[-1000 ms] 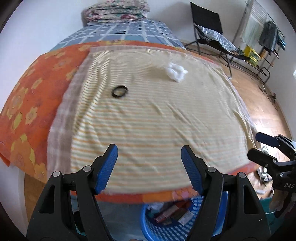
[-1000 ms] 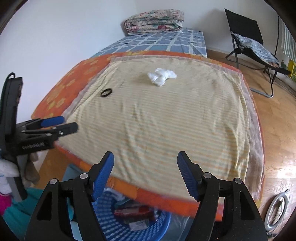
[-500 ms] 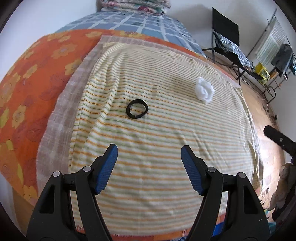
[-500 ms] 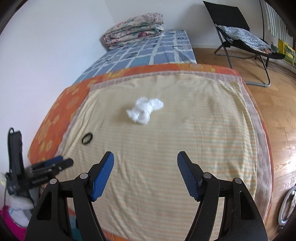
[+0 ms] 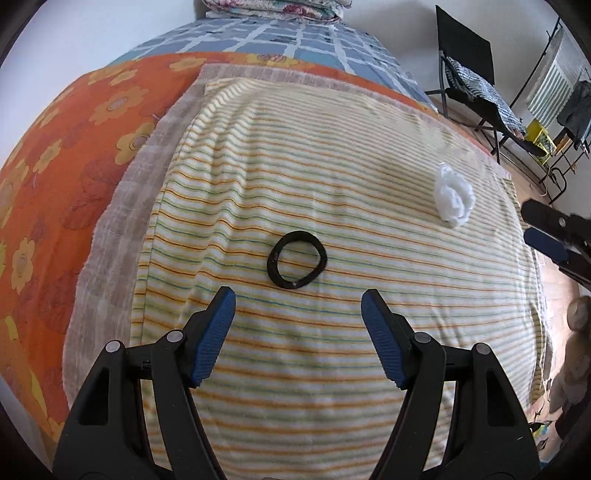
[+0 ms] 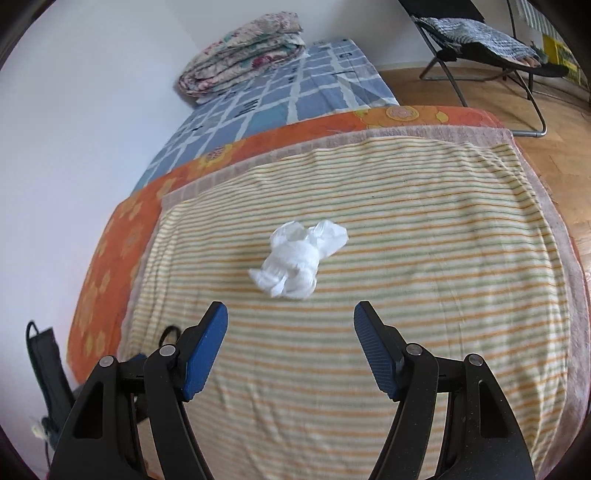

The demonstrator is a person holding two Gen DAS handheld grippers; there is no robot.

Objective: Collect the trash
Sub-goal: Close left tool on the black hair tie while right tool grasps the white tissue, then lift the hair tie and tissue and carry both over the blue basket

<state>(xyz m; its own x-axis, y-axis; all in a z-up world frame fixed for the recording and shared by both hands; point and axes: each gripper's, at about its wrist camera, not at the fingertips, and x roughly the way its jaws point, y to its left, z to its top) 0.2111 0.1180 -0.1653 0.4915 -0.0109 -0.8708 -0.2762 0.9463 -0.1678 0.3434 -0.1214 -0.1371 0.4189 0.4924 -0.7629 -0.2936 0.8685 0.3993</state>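
Note:
A black elastic ring (image 5: 297,259) lies flat on the striped yellow blanket (image 5: 332,166), just ahead of my open, empty left gripper (image 5: 298,306). A crumpled white tissue (image 6: 297,264) lies on the same blanket (image 6: 424,258), just ahead of my open, empty right gripper (image 6: 290,317). The tissue also shows at the right in the left wrist view (image 5: 453,197), with the right gripper (image 5: 546,232) beside it. The ring is partly hidden behind my right gripper's left finger (image 6: 207,343).
The blanket covers an orange flowered sheet (image 5: 74,129) on a bed with a blue checked cover (image 6: 288,92) and folded quilts (image 6: 240,55) at the far end. A black folding chair (image 6: 480,33) stands on the wooden floor (image 6: 554,122) to the right.
Both grippers have moved forward over the bed and lower. The ring now lies close before the left gripper and the tissue close before the right. The blue basket has dropped out of view.

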